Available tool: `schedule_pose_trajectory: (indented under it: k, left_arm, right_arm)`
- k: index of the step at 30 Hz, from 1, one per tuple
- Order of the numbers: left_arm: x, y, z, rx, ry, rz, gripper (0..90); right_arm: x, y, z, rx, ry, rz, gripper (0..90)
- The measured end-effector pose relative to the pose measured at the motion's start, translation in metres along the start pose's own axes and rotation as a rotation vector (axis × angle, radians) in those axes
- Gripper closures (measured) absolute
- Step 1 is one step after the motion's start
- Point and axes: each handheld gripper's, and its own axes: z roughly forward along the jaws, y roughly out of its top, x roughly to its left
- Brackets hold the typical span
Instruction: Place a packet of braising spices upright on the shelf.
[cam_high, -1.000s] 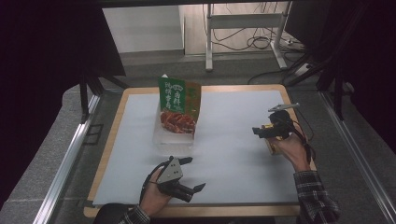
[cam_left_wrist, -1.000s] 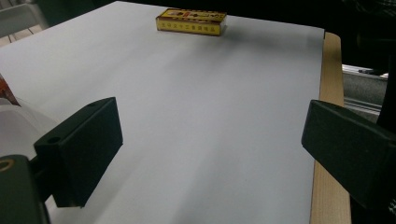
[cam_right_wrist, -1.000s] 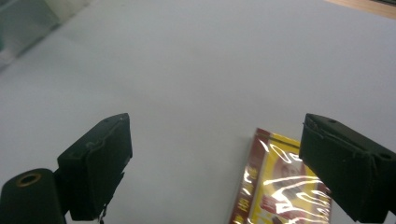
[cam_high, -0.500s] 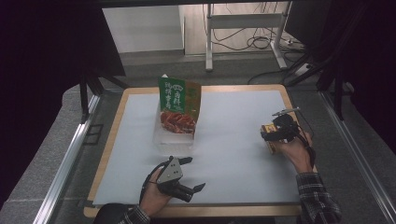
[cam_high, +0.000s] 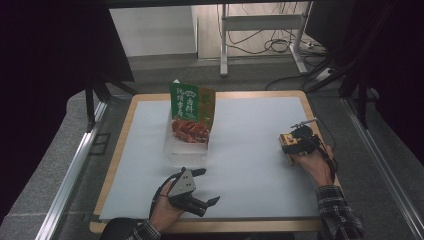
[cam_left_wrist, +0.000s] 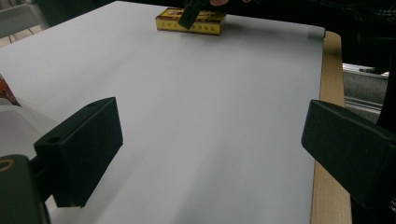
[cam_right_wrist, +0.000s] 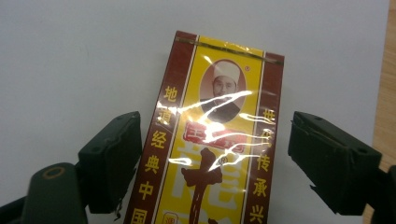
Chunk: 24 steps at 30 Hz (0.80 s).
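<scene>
High view, one yellow box (cam_high: 288, 143), one green pouch (cam_high: 191, 111), two tools.

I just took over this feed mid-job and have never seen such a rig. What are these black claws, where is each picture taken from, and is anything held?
No robot here: a person holds a two-jaw gripper in each hand at a table covered by a white sheet.

The high view looks down from above the person's side. The other two pictures come from cameras riding on the grippers, looking along their black jaws.

On the sheet stand a green bag behind a clear tray, and on the right lies a yellow box.

The left gripper rests near the front edge, open, nothing between its jaws.

The right gripper is over the box, a jaw on either side. The jaws have just been closing, but a gap shows on the right side, so the box is not yet gripped.
</scene>
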Motion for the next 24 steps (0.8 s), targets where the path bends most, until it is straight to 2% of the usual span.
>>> schedule_pose_trajectory:
  k: [8, 12, 14, 18, 24]
  left_arm:
    - [0.0, 0.0, 0.0, 0.001, 0.001, 0.002, 4.8]
    - [0.0, 0.0, 0.0, -0.001, 0.003, 0.004, 4.8]
    - [-0.001, 0.001, -0.001, -0.009, 0.0, 0.003, 4.8]
    - [-0.001, 0.001, -0.001, -0.012, 0.002, 0.004, 4.9]
    - [-0.001, 0.001, -0.001, -0.012, 0.0, 0.01, 4.9]
  right_arm:
    - [0.001, 0.0, 0.0, 0.039, 0.025, 0.016, 30.4]
    - [0.002, 0.001, -0.002, 0.04, 0.032, 0.009, 31.5]
    - [0.002, 0.002, -0.006, 0.029, 0.036, -0.012, 31.7]
    - [0.007, 0.004, -0.016, 0.003, 0.078, -0.064, 31.8]
    - [0.027, 0.005, -0.026, -0.023, 0.165, -0.172, 31.8]
